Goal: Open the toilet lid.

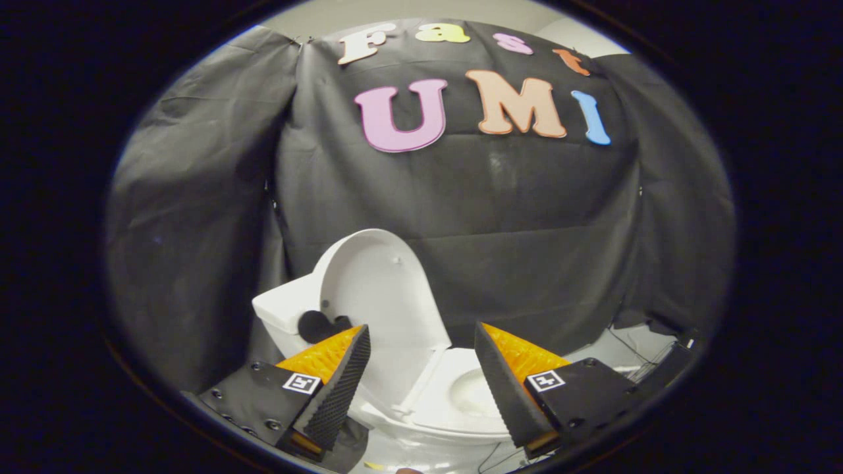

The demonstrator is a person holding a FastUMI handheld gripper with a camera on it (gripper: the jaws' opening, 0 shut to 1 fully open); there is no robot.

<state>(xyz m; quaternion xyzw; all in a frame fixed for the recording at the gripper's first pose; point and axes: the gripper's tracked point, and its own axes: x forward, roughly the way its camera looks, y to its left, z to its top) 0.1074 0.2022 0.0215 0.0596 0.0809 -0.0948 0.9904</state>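
White toilet lid point(382, 296) stands up at 11 o'clock, leaning on the tank point(283, 309), probably fully open. Gripper point(421, 339) fingers spread wide, holding nothing.

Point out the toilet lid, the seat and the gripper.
toilet lid point(382, 296): gripper view, on its raised underside.
seat point(438, 395): gripper view, on its rim.
gripper point(421, 355): gripper view, midway between its open fingers.
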